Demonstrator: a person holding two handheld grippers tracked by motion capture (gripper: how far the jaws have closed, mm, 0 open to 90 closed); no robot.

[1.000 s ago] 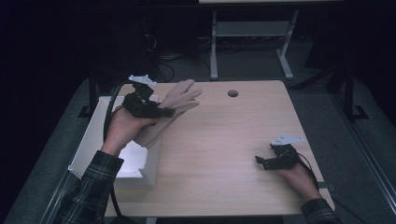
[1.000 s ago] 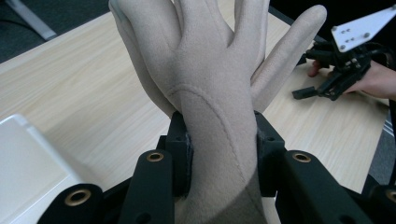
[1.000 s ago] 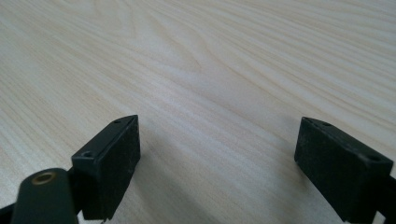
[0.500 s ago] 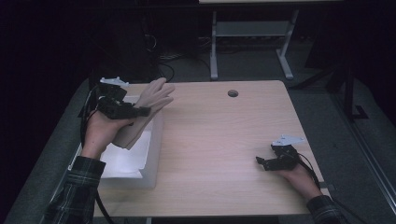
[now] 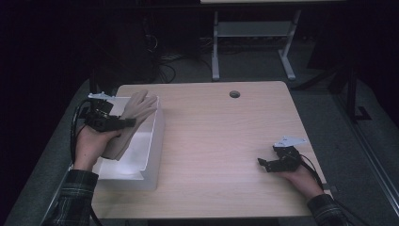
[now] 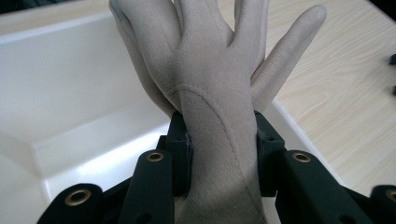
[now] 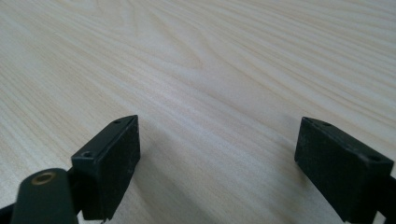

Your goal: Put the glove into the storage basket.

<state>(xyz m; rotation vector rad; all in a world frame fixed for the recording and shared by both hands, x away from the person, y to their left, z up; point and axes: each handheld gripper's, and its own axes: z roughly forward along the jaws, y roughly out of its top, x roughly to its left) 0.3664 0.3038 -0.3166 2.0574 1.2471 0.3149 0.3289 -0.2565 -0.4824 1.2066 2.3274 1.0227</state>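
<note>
Already the beige fabric glove [image 5: 129, 123] is over the white rectangular plastic bin [image 5: 153, 155] that sits at the left edge of the pale wooden bench [image 5: 226, 141], so the carrying part of the job looks nearly finished. The left gripper [image 5: 123, 123] is clenched on the glove: in the left gripper view its black pads [image 6: 180, 158] press in from both sides just below the palm, and the glove's fingers [image 6: 261, 37] fan out above the bin's far corner. From above, the glove hangs tilted, its fingertips just over the bin's far rim and its cuff end down inside, though whether it touches the floor of the bin I cannot tell.

What is left, by my reading, is to lower the glove fully inside, let go, and draw the hand back out. No other loose items show on the bench, so this may be the last piece to put away.

The right gripper [image 5: 263, 164] rests on the bench near the right front corner, well apart from the bin, its jaws spread wide and holding nothing.
</note>
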